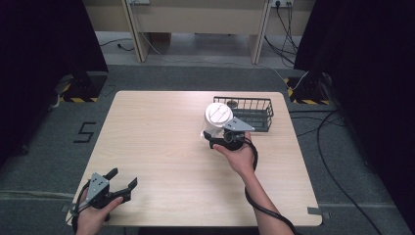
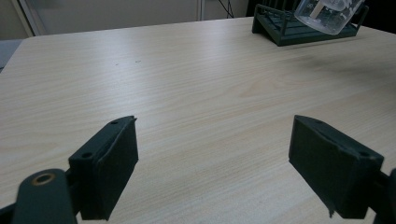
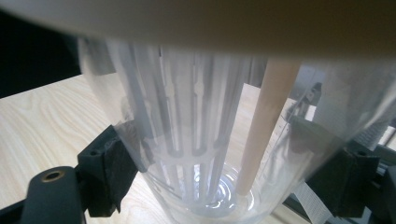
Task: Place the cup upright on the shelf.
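Observation:
A clear plastic container (image 1: pixel 217 117) with a white lid hangs tilted just above the table, in front of the dark wire basket (image 1: pixel 264 102). My right gripper (image 1: pixel 216 138) is shut on its lower body. In the right gripper view the black pads (image 3: pixel 109 168) press on both sides of the container (image 3: pixel 201 140), which holds a white slotted insert and a beige rod (image 3: pixel 266 126). My left gripper (image 1: pixel 123 178) rests open at the table's front left corner with nothing between its fingers. From the left gripper (image 2: pixel 215 154), the container (image 2: pixel 329 14) appears far off.
The wire basket (image 2: pixel 280 28) stands at the back right of the wooden table (image 1: pixel 161 142), with a small round object inside it near the far rim. Cables trail from both grippers. Dark curtains flank the table, and desk legs stand behind it.

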Demonstrator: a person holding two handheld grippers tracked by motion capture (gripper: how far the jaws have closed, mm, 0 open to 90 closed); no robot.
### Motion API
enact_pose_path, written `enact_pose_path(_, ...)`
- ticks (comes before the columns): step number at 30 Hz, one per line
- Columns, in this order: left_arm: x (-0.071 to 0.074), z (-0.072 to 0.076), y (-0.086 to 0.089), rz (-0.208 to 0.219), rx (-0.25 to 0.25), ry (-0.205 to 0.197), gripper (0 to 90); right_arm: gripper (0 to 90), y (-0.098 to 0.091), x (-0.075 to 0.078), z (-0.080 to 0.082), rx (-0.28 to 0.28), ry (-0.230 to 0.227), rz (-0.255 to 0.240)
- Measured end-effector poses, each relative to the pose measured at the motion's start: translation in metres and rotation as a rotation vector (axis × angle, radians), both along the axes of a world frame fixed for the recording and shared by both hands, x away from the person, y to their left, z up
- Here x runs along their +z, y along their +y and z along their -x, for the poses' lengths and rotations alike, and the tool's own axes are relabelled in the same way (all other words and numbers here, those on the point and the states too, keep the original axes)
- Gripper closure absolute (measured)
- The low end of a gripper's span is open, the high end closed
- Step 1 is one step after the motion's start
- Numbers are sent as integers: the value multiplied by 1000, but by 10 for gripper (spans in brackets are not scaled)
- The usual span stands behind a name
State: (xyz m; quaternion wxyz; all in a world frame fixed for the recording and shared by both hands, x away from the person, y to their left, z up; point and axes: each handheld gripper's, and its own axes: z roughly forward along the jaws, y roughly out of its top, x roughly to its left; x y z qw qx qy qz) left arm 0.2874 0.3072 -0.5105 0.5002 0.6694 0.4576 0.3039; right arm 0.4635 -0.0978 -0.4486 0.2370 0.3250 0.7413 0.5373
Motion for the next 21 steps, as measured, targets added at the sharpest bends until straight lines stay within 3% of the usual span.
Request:
enact_pose_path(12,0,0,0,1,-1,2,151,191,-33,14,-11,-111,39,45)
enact_pose_path(21,0,-1,0,4,0,2,152,191,-58,35,-17,-175,28,47)
